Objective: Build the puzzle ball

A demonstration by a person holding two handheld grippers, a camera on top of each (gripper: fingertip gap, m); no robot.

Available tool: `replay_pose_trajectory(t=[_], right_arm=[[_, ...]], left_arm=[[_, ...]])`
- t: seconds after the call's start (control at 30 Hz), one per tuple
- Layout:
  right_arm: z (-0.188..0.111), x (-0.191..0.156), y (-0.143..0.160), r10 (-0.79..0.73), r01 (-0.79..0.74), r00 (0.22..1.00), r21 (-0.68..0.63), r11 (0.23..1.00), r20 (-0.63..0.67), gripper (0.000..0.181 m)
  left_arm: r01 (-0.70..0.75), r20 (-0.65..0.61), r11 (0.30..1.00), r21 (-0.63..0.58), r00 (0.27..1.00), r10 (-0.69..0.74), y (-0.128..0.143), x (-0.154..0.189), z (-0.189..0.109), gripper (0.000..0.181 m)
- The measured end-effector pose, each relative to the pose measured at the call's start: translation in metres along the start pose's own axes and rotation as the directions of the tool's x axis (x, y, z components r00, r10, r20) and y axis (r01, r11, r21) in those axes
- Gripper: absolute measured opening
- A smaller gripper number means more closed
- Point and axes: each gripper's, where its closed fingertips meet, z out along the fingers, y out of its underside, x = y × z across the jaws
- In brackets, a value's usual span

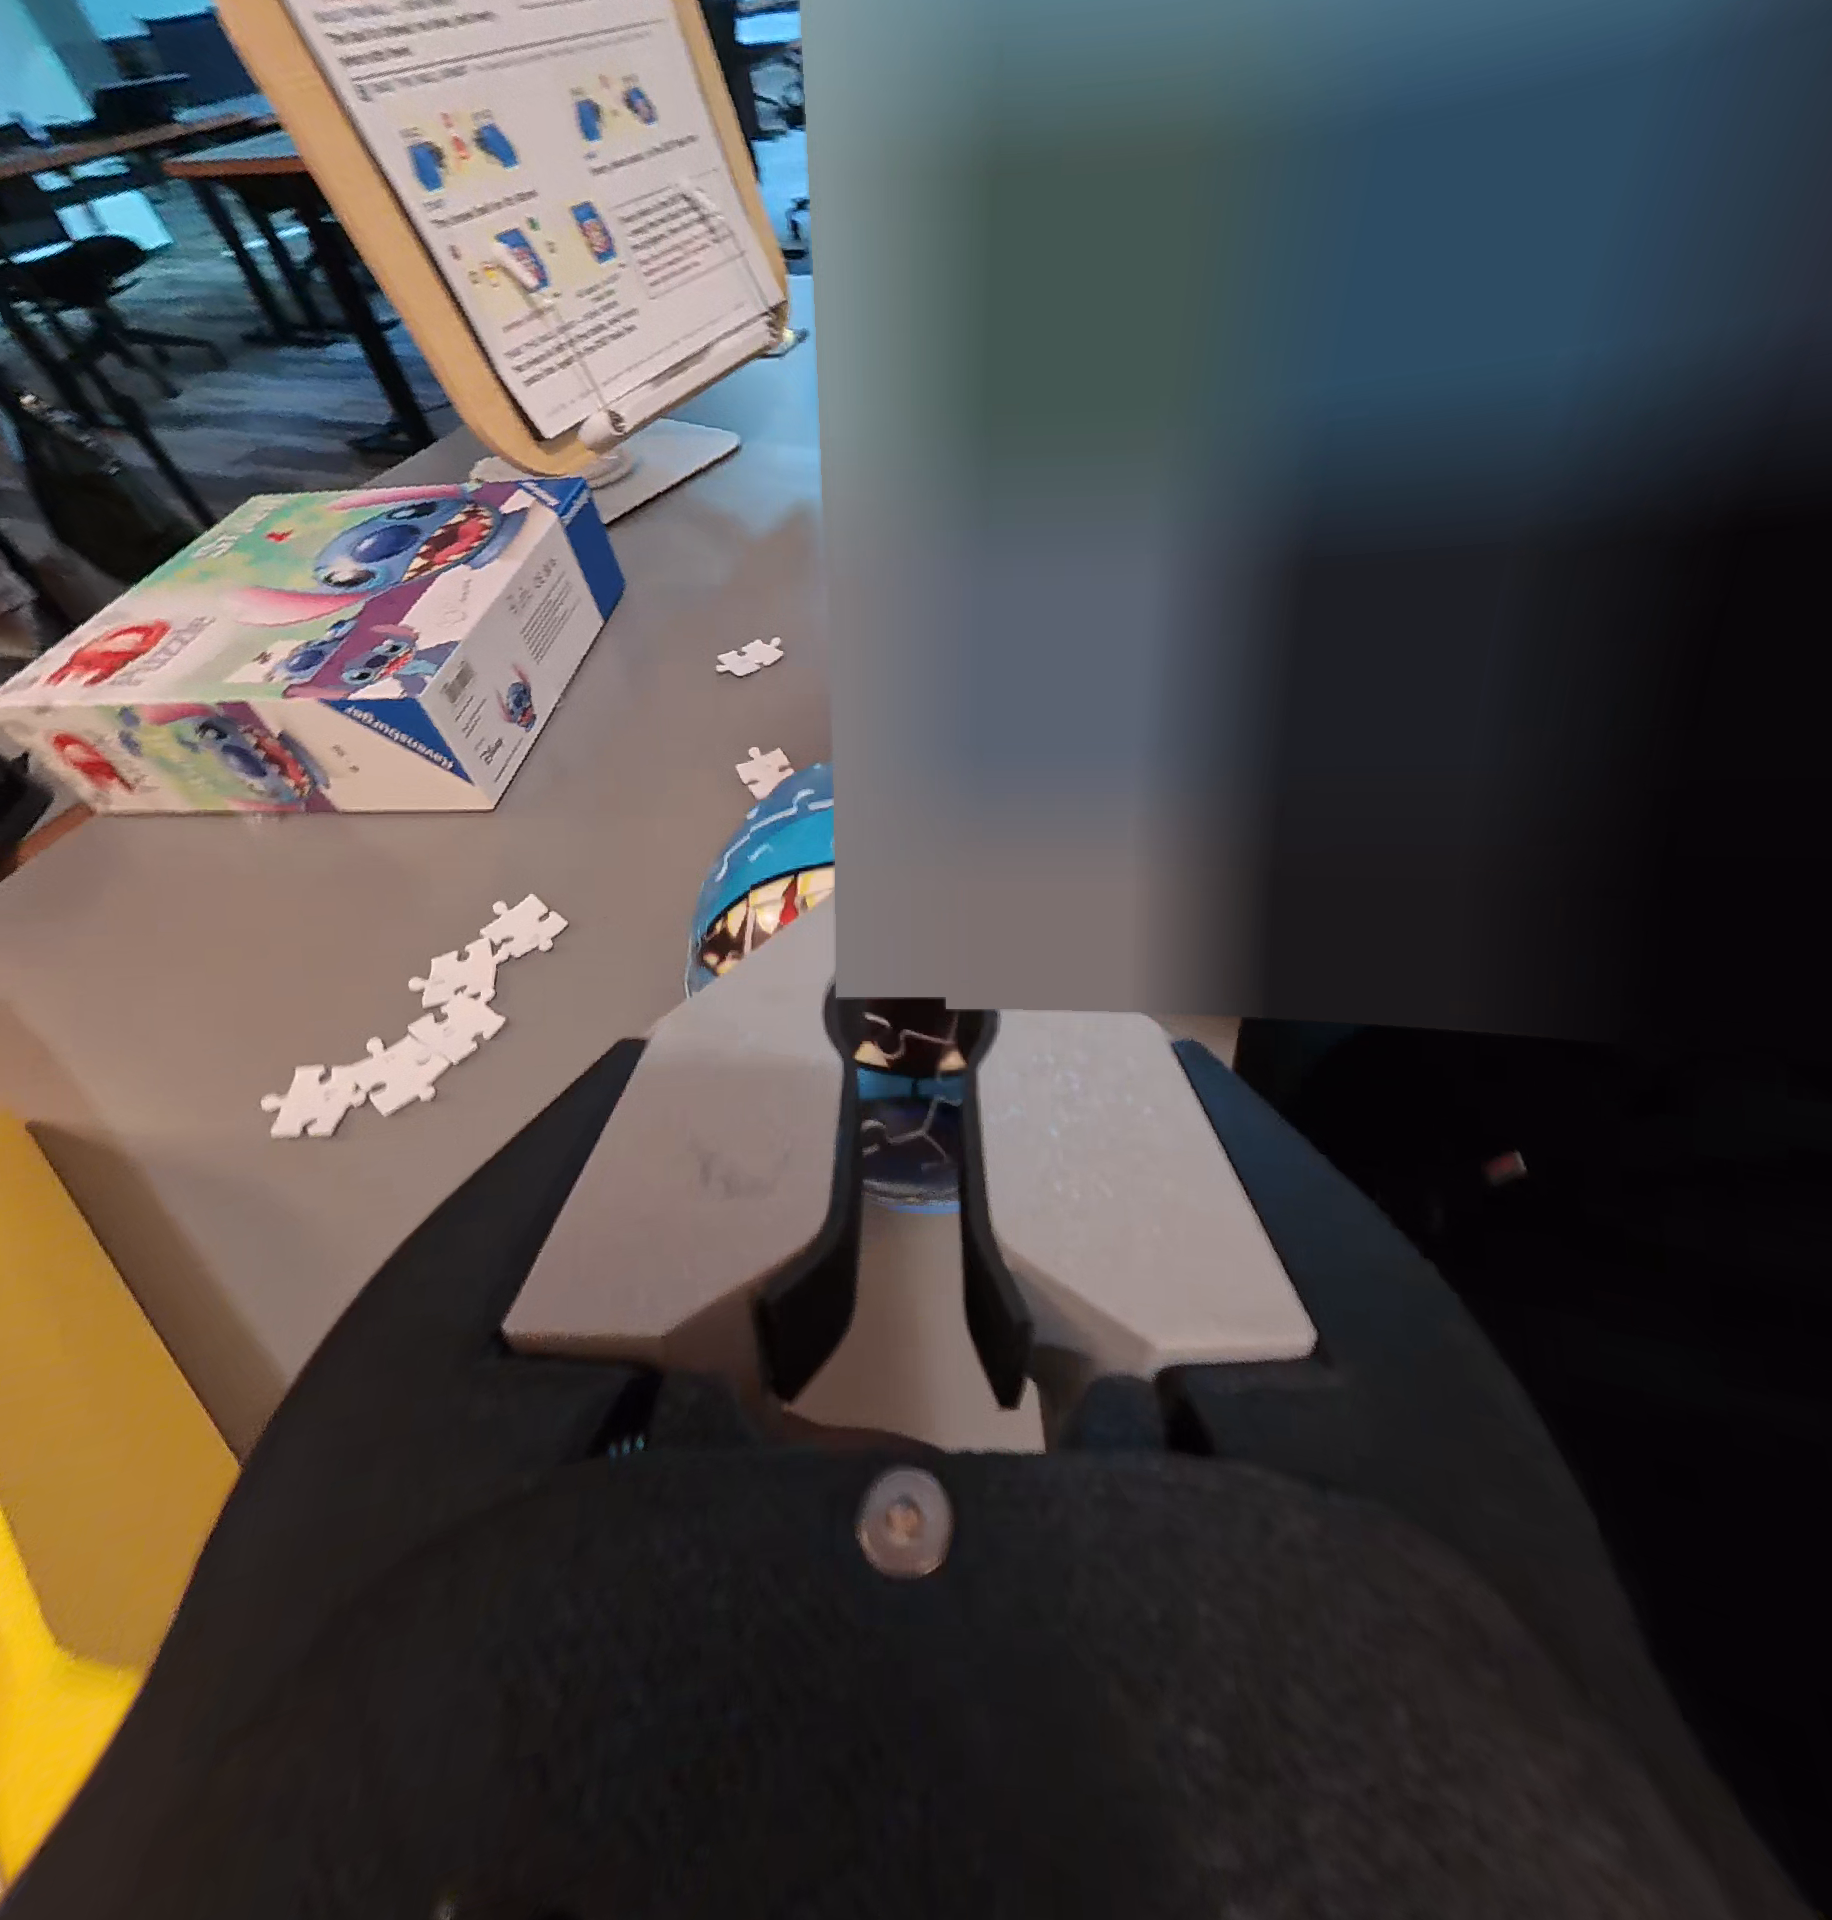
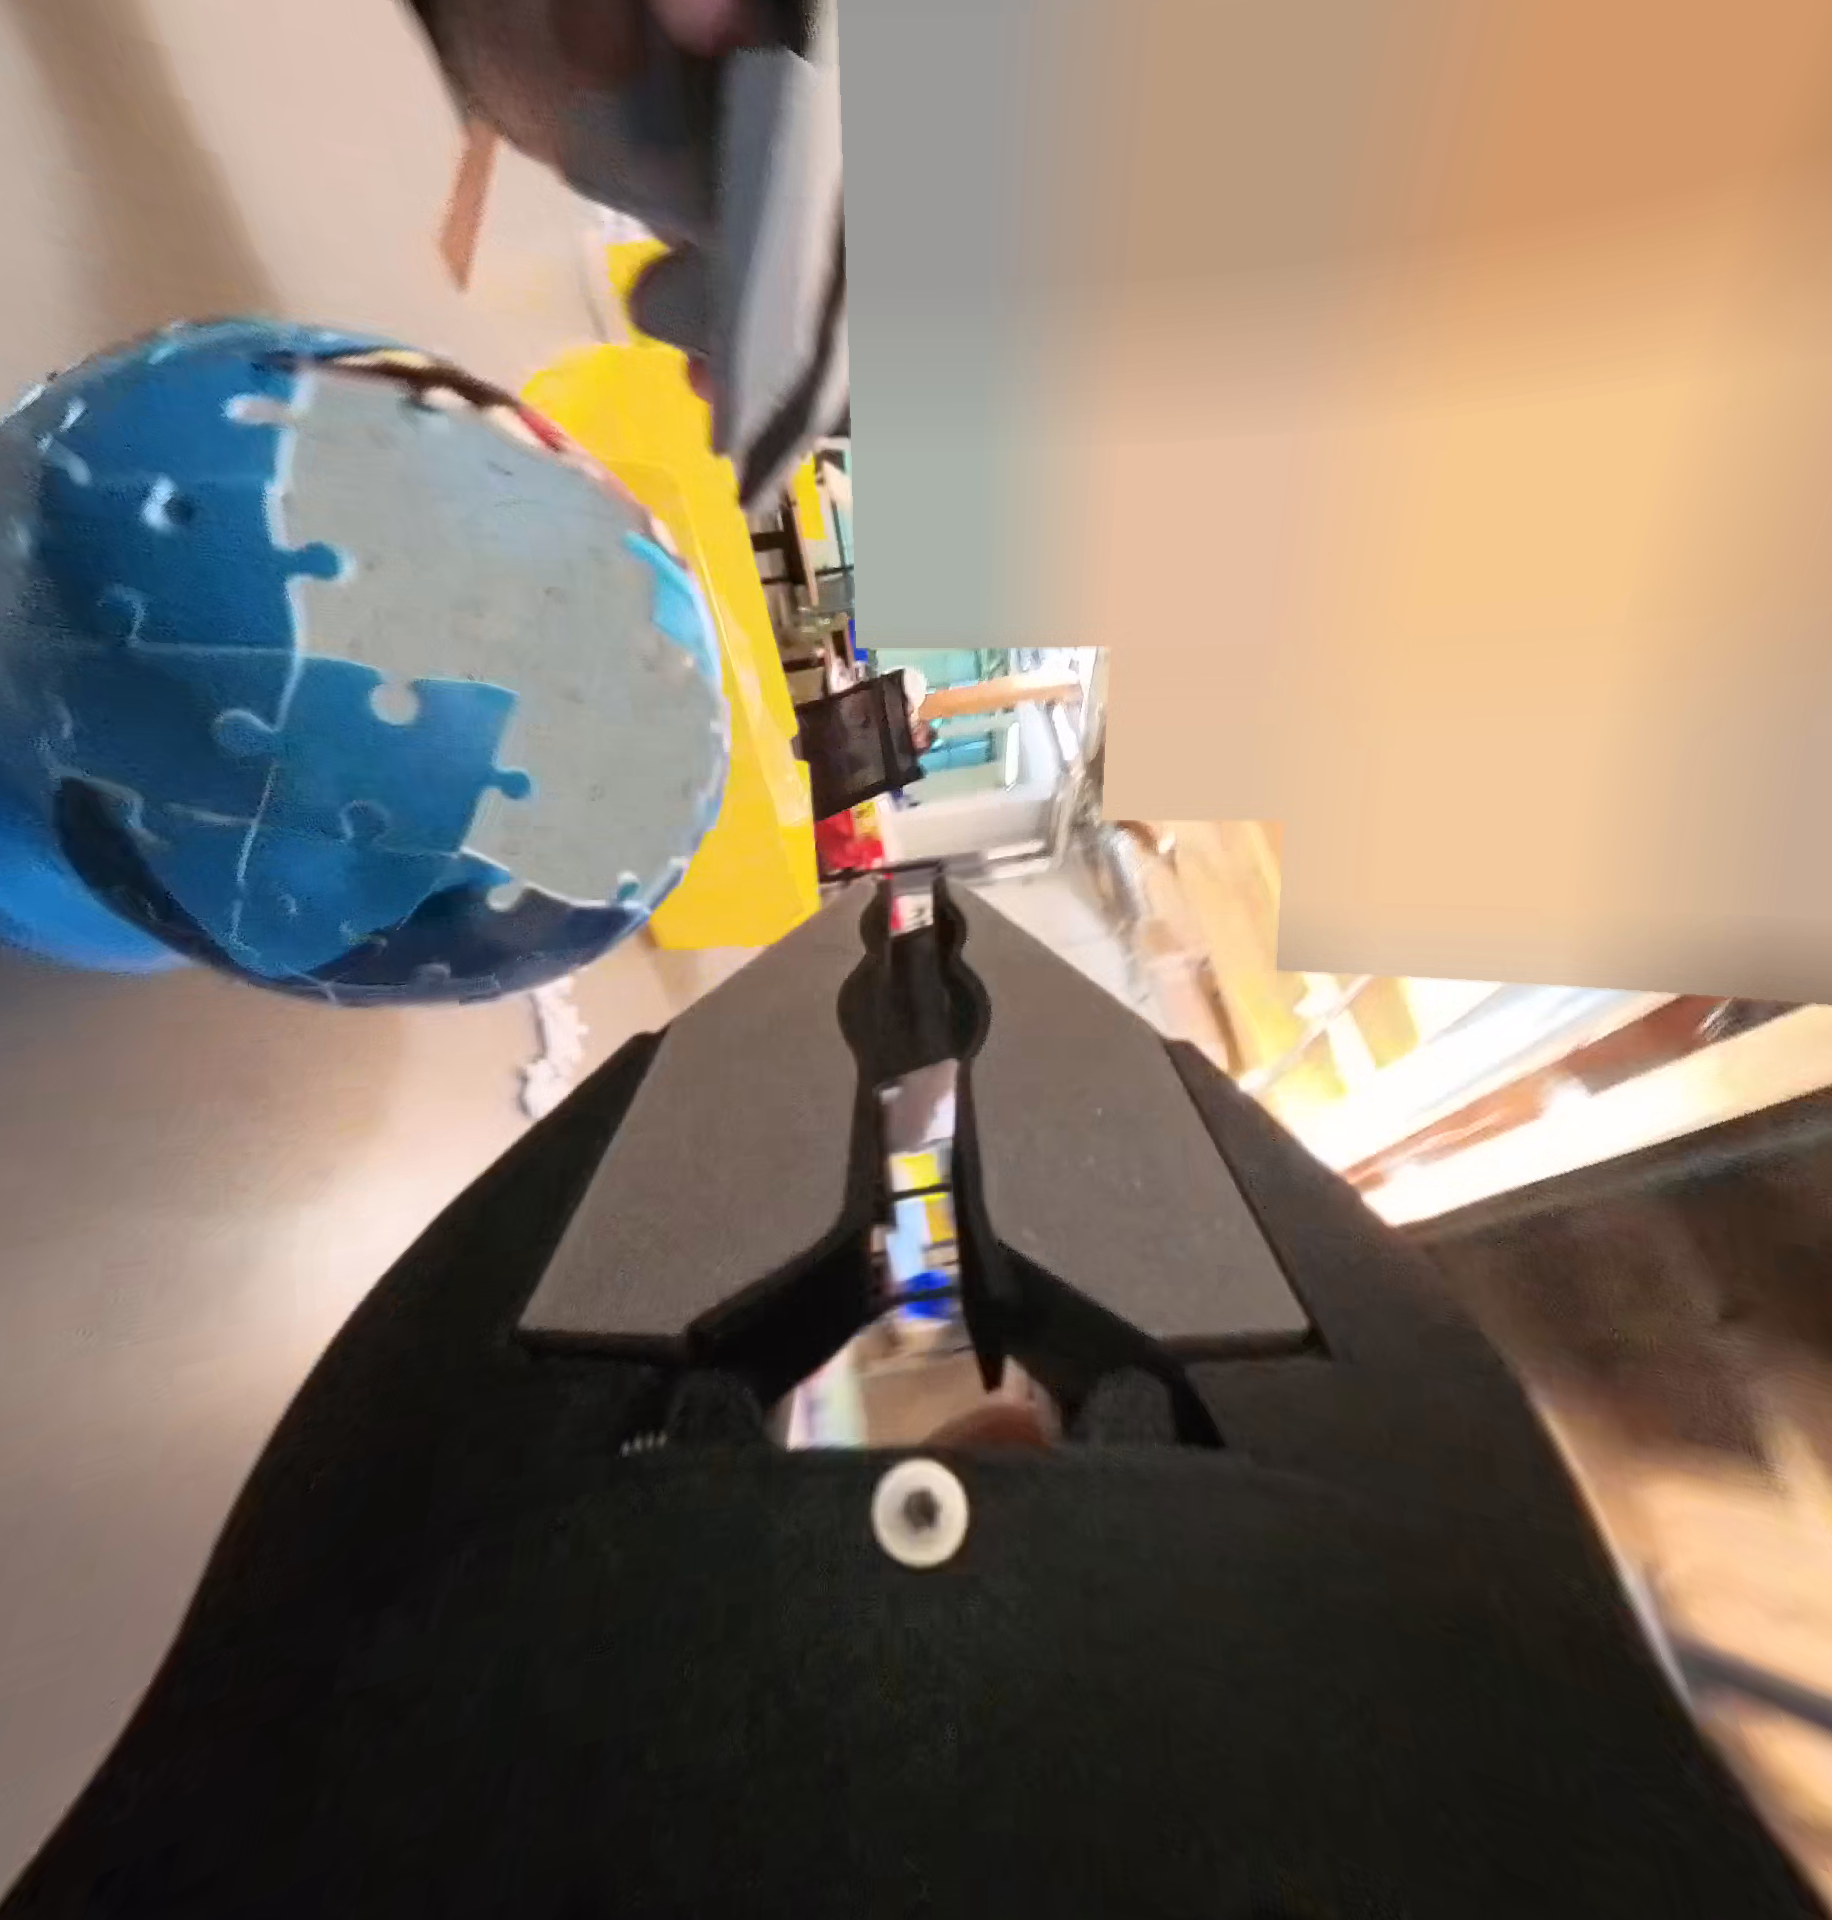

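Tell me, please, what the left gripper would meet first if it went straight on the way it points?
Most likely the puzzle ball: part of it shows right between the left gripper fingertips, directly ahead on the table. A masked patch hides much beyond, so depth is uncertain.

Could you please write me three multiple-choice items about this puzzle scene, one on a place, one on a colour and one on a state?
1. Where does the puzzle box lie on the table?
A. Beside the document stand
B. Under the ball
C. In the yellow bin

2. What colour do the loose pieces on the table show?
A. Red
B. White
C. Green

3. How complete is the puzzle ball?
A. Finished
B. Partly built, with a large opening
C. Not begun

Answers: 1 A, the box lies on the table near the stand's base; 2 B, the scattered pieces show white; 3 B, the right wrist view shows joined blue pieces around a large gap.
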Motion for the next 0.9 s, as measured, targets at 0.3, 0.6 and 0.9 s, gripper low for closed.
replay_pose_trajectory(t=[0.3, 0.6, 0.9], right_arm=[[-0.046, -0.041, 0.099, 0.876, -0.847, 0.457, -0.225, 0.482, 0.156, 0.024], [-0.090, -0.019, 0.156, 0.995, -0.979, -0.023, -0.202, -0.003, 0.099, 0.046], [-0.109, -0.039, 0.173, 0.998, -0.949, 0.000, -0.316, 0.018, 0.057, 0.058]], left_arm=[[0.134, 0.165, 0.988, 0.082, 0.975, -0.146, 0.006, -0.002, -0.016, 0.026], [0.283, 0.261, 0.950, 0.131, 0.915, -0.308, 0.046, -0.004, -0.029, 0.050], [0.355, 0.295, 0.900, 0.254, 0.857, -0.422, 0.080, -0.024, -0.041, 0.054]])
